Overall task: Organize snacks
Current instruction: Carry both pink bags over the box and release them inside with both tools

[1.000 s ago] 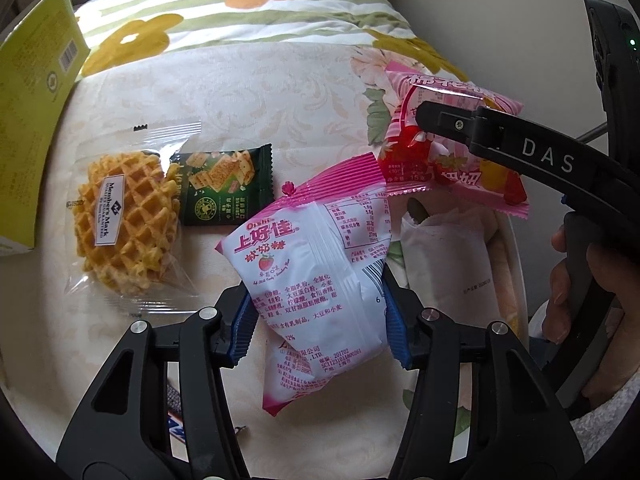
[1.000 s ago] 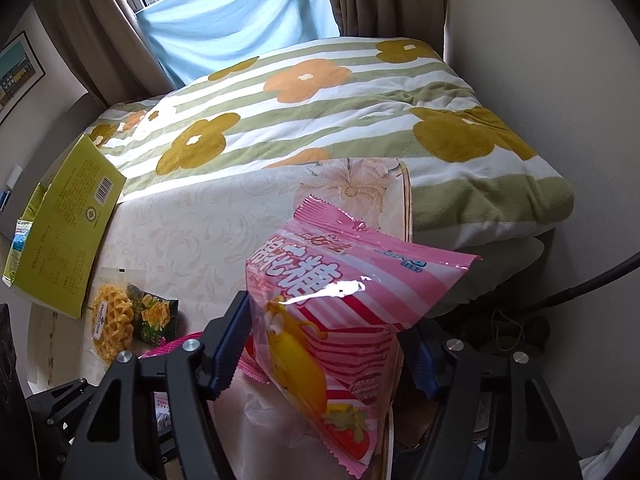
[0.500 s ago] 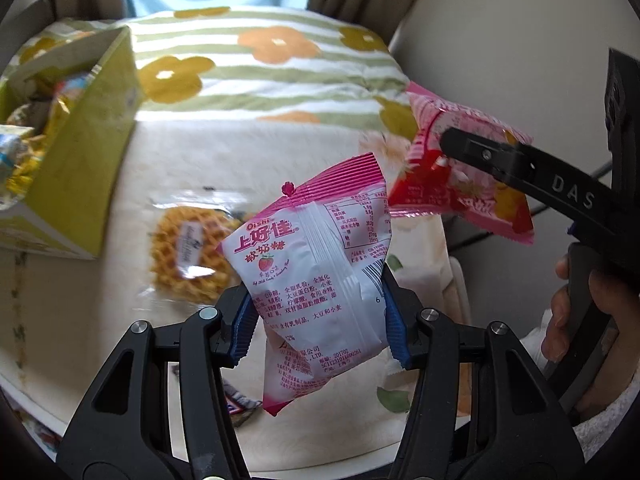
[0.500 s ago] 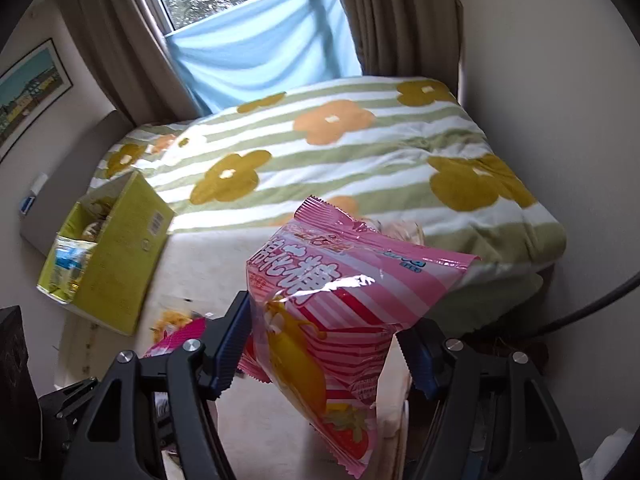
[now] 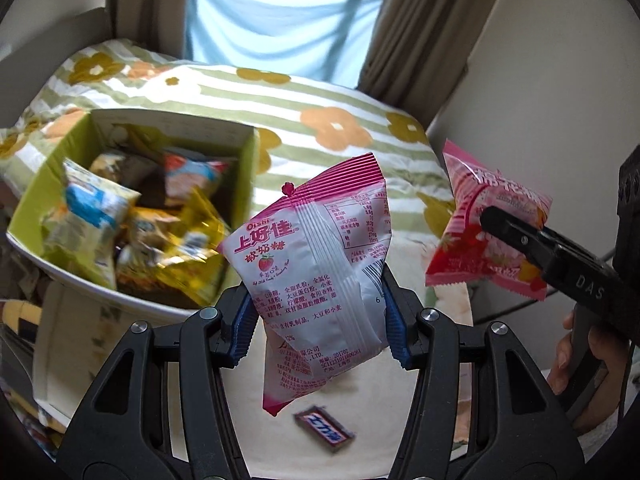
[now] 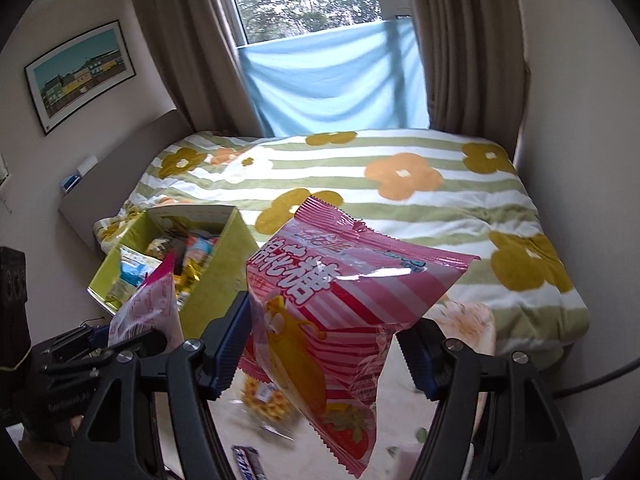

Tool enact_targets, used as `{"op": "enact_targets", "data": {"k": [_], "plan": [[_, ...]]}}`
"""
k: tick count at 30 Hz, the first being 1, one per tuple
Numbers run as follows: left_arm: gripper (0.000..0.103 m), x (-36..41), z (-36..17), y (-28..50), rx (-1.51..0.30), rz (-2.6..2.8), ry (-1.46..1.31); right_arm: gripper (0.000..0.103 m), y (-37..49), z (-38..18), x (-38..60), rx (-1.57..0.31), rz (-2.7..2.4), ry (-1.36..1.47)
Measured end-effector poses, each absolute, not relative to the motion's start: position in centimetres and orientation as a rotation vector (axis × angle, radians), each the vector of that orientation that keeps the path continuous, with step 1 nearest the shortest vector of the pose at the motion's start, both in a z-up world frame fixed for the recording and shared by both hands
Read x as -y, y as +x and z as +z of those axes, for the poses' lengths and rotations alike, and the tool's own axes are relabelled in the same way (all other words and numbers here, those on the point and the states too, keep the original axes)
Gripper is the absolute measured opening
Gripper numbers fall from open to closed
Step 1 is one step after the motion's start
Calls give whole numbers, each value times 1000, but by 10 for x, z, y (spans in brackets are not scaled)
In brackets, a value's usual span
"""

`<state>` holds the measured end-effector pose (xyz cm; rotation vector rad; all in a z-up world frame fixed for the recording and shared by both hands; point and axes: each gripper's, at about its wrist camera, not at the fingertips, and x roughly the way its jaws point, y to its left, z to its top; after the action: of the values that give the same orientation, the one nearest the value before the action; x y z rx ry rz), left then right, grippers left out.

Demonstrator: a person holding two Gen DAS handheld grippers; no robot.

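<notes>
Both jaws are clenched: my left gripper [image 5: 316,320] grasps a pink-and-white strawberry candy packet [image 5: 316,276], my right gripper [image 6: 324,344] a pink striped marshmallow bag [image 6: 332,312], both held in the air near the open yellow-green cardboard box [image 5: 244,184] of snacks. Only my right view shows the wrapped waffle [image 6: 266,400] on the cream tablecloth [image 6: 400,412]; only my left shows a hand [image 5: 580,364] on the right handle.

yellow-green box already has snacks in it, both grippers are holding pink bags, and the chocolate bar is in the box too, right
Not quite. In the left wrist view the chocolate bar lies on the table, outside the yellow-green box. The rest holds: left gripper and right gripper each hold a pink bag.
</notes>
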<state>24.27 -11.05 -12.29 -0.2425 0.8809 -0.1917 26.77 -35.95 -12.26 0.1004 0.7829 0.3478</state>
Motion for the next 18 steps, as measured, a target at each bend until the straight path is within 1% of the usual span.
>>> {"op": "enact_targets", "data": {"k": [9,12,18], "plan": [[50,-9,-112,290,-870,-155,-264,65,295,-116,246,-778,410,103],[50,-49,-116,311,-887,-153,-257,65,305,-119,211,-788,417,106],[50,-103,-123,357,-939,-189,-243,65,326,-134,155,-834,395,124]]}}
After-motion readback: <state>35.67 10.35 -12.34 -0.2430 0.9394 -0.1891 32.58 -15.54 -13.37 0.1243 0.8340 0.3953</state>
